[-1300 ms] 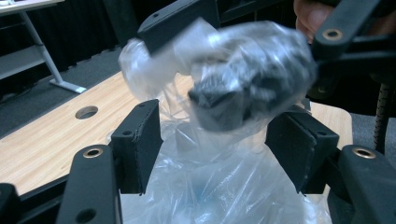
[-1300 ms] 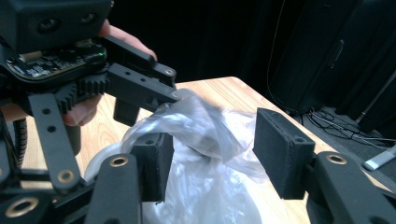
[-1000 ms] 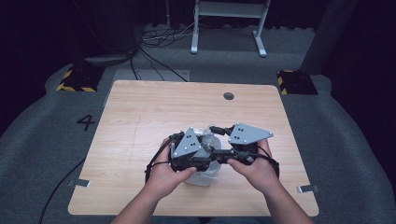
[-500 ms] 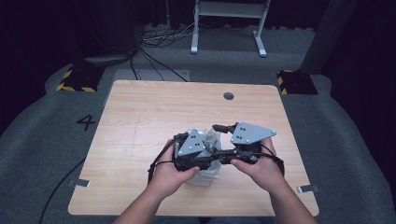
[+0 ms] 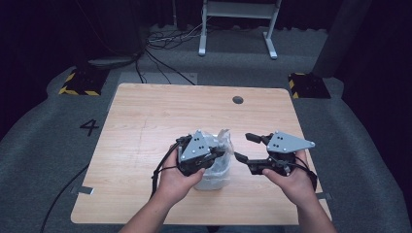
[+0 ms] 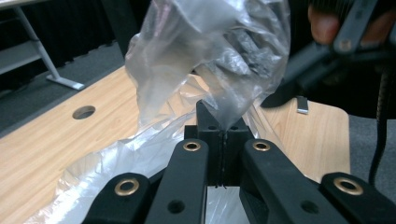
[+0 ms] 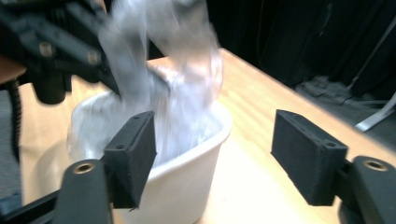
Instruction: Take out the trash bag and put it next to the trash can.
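A white tub (image 5: 214, 178) lined with a clear plastic bag (image 5: 219, 139) stands on the wooden table (image 5: 145, 121) near its front edge. My left gripper (image 5: 222, 153) reaches in from the tub's left. Its jaws have just closed, and the pads (image 6: 223, 136) pinch a raised fold of the bag (image 6: 201, 56). My right gripper (image 5: 243, 146) hovers to the right of the tub, apart from it. Its jaws have just been opening, and nothing lies between the pads (image 7: 133, 158). The tub (image 7: 187, 168) and the blurred bag (image 7: 180, 70) show beyond them, at the left.
A round cable hole (image 5: 237, 99) sits in the table's far side. Behind the table stand a metal frame (image 5: 238, 29), floor cables (image 5: 160, 46) and two yellow-and-black blocks (image 5: 77, 82). Bare tabletop stretches to the left of the tub and beyond it.
My right gripper has drawn away to the right, off the bag, with its jaws wider. The left gripper has stayed at the tub and closed on the bag.
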Motion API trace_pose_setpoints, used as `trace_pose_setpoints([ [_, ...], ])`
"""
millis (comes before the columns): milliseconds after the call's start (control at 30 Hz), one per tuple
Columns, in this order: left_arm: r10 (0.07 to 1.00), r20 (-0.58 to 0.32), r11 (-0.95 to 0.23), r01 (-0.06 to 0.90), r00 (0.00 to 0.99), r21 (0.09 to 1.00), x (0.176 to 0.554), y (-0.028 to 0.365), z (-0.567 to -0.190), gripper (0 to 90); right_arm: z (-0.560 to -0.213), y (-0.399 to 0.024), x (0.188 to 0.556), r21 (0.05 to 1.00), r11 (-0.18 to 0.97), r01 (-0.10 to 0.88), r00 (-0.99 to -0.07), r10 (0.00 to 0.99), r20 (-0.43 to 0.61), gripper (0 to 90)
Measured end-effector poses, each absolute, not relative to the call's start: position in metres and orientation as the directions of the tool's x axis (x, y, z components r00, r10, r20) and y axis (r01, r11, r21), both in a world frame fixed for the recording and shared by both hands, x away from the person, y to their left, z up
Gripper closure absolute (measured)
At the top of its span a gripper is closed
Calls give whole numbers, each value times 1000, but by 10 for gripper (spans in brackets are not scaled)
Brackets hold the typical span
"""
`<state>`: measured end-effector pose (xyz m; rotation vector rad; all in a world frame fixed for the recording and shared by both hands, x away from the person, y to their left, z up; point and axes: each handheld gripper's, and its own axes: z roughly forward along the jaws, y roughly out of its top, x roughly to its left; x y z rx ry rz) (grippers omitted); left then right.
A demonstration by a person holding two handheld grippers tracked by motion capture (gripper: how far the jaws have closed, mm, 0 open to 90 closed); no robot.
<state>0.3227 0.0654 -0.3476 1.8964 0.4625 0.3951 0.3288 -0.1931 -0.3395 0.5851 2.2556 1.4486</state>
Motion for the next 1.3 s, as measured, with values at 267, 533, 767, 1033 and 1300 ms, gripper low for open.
trace_pose_setpoints([
  [267, 476, 42, -330, 134, 879, 934, 325, 57, -345, 887, -362, -158, 329, 909, 387, 155, -894, 446, -37, 239],
  [533, 466, 44, -300, 111, 884, 948, 321, 59, -341, 858, -370, -130, 341, 874, 456, 169, -892, 448, -61, 602],
  [767, 534, 43, -250, 108, 845, 962, 317, 75, -336, 473, -368, -132, 338, 867, 480, 136, -908, 410, -84, 899],
  [1033, 622, 75, -207, 72, 780, 976, 298, 124, -337, 293, -366, -135, 335, 875, 467, 128, -910, 407, -84, 900],
  [1300, 652, 59, -190, 88, 756, 978, 286, 149, -349, 258, -362, -139, 337, 890, 435, 135, -902, 426, -71, 900],
])
